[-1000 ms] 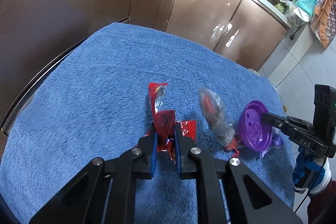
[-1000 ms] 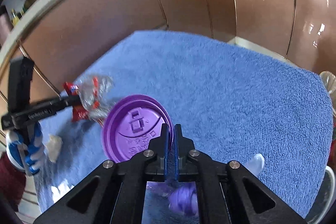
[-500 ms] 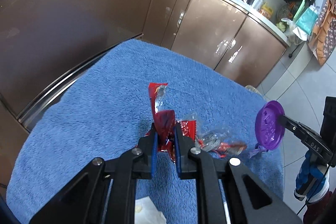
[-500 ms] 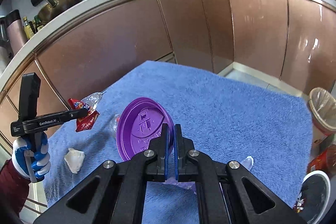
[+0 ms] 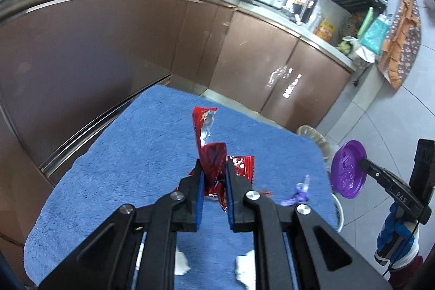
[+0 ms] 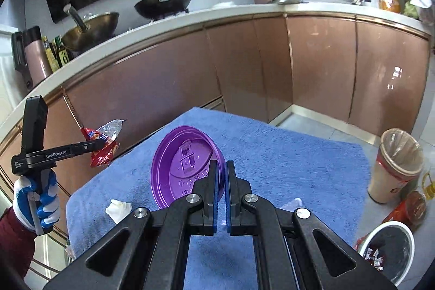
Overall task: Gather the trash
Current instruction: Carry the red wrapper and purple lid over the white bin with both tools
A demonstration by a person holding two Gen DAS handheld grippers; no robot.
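Left wrist view showed the left gripper point(image 5: 213, 167) clamped on a red snack wrapper point(image 5: 209, 143), its blue-padded fingers point(image 5: 199, 197) pressing the crumpled foil from both sides and carrying it clear above the blue towel point(image 5: 130, 154) that covered the tabletop. Farther right in that view, the right gripper point(image 5: 363, 162) pinched a purple cup lid point(image 5: 348, 170) by its rim, off past the towel's edge and over the floor. Below, a small purple scrap point(image 5: 299, 193) and white tissue pieces point(image 5: 180, 264) lay on the towel.

Right wrist view showed the same lid point(image 6: 185, 165) standing on edge, its rim squeezed between the right gripper's point(image 6: 221, 167) nearly touching fingers point(image 6: 212, 181). At the left a blue-and-white gloved hand point(image 6: 38, 197) gripped the other tool's handle, the wrapper point(image 6: 104, 143) dangling from its tip. A crumpled white tissue point(image 6: 118, 209) sat on the towel point(image 6: 285, 162), and a lined paper bin point(image 6: 397, 165) and a white bin point(image 6: 386, 249) holding wrappers stood on the floor at the right.
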